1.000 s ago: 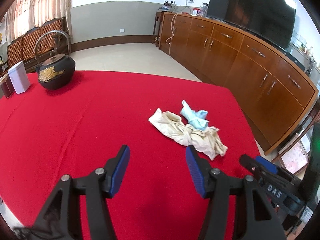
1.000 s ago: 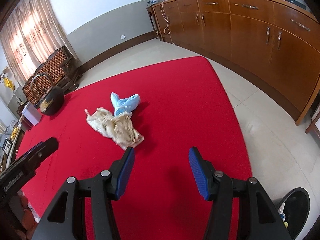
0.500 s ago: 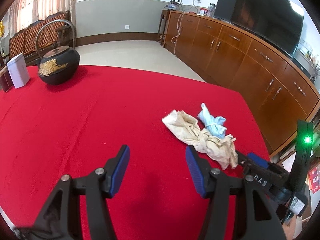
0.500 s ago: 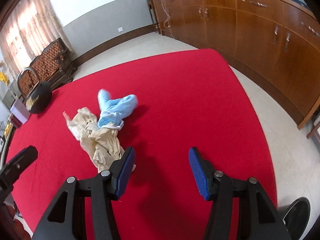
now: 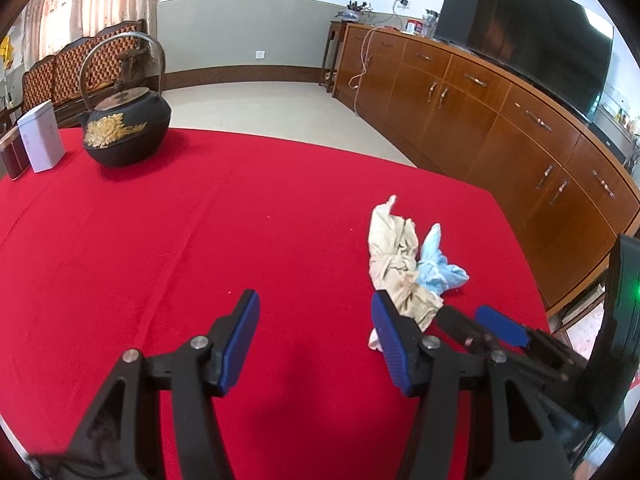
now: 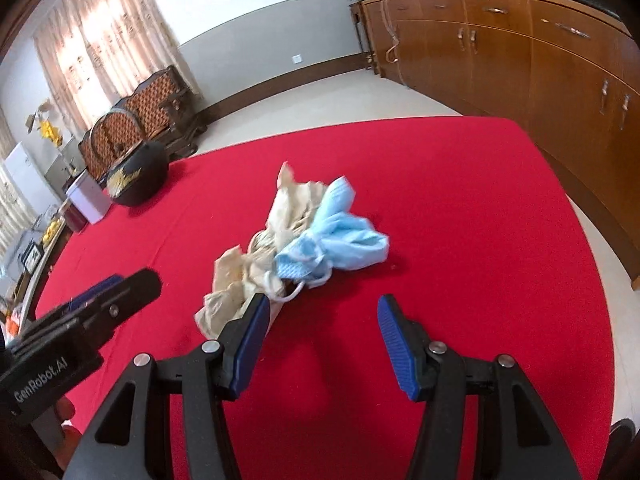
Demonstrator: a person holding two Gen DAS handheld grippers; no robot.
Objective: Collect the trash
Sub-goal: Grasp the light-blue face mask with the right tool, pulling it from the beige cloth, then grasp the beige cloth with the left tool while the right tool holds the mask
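A crumpled beige paper wad lies on the red tablecloth, with a light blue face mask bunched against it. My right gripper hangs open just short of the pile, its left finger beside the beige wad's near end, nothing between the pads. My left gripper is open too, over bare cloth, with the pile just beyond its right finger. The right gripper shows at the lower right of the left wrist view, the left gripper at the lower left of the right wrist view.
A black iron teapot stands at the table's far left, next to a white box and a dark red tin. A long wooden cabinet with a television lines the right wall. The table edge drops off to the right.
My right gripper has slid in toward the pile, which now lies just ahead of its left finger. In the left wrist view the pile has shifted right and nearer. Both stay open.
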